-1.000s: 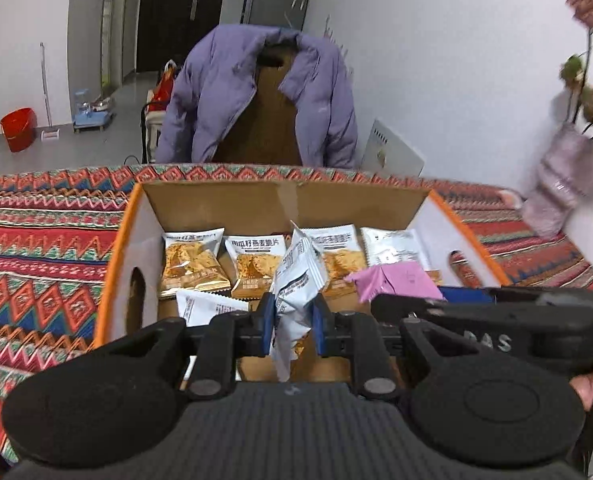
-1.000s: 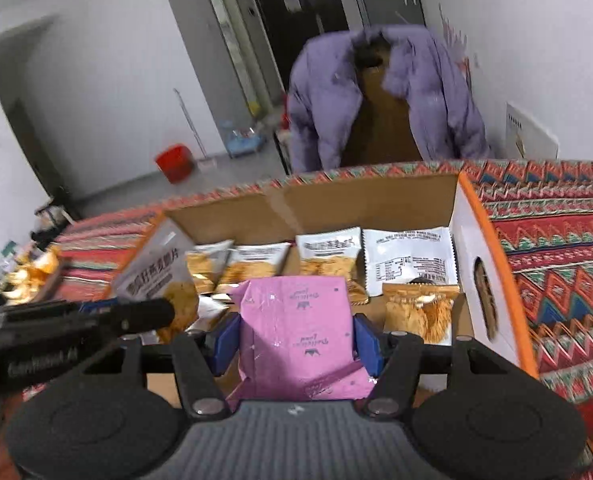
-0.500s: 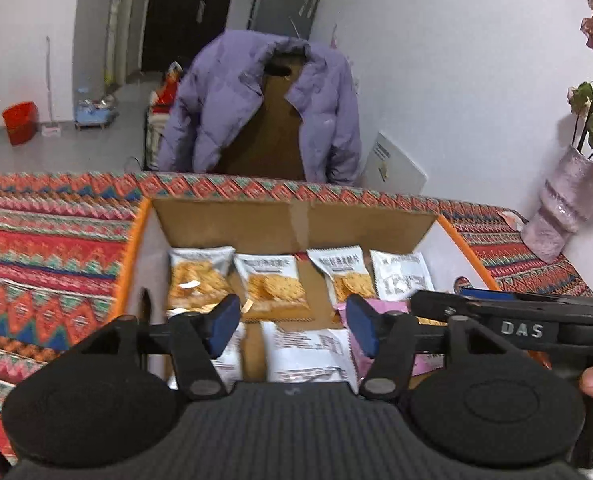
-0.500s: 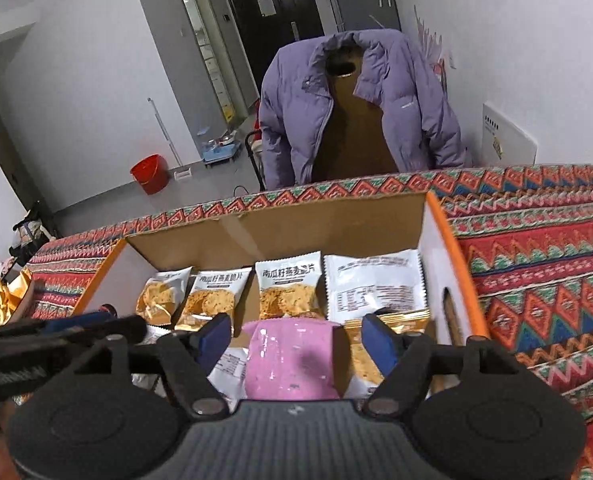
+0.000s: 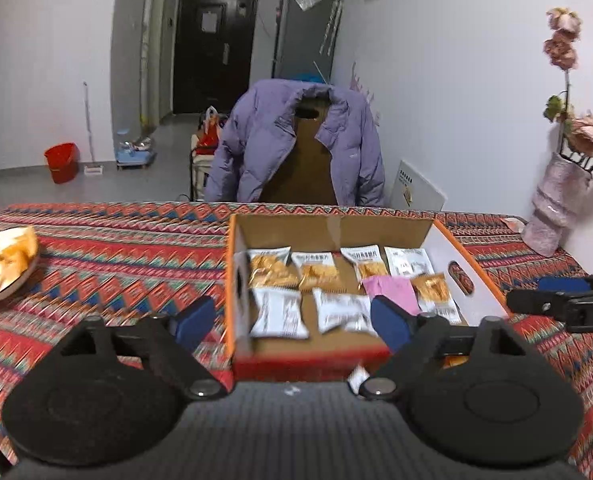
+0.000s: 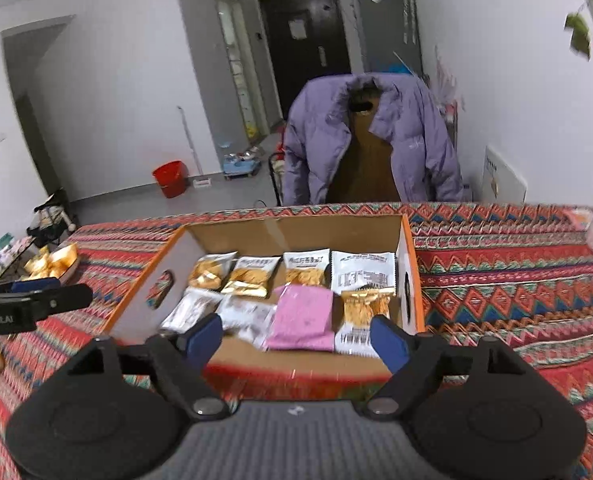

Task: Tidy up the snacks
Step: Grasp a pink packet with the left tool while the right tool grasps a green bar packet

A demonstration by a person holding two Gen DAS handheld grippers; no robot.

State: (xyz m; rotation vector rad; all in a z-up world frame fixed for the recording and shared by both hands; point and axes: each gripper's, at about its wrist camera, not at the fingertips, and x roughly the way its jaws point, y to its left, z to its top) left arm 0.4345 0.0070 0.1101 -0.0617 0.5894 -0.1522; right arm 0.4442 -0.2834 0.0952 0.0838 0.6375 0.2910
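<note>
Past the far edge of the table I saw a purple jacket (image 5: 296, 136) draped over a brown chair back (image 5: 302, 168). The table wore a patterned cloth (image 5: 128, 252) of red, blue and green zigzags. A pink vase (image 5: 556, 204) with faded flowers (image 5: 562, 40) stood at the right end of it, against the white wall. A white panel (image 5: 416, 192) leaned on that wall beside the jacket. On the grey floor to the left sat a red bucket (image 6: 170, 178), with a mop (image 5: 90, 132) propped near it, and a dark door (image 6: 306, 44) closed off the hallway behind.
</note>
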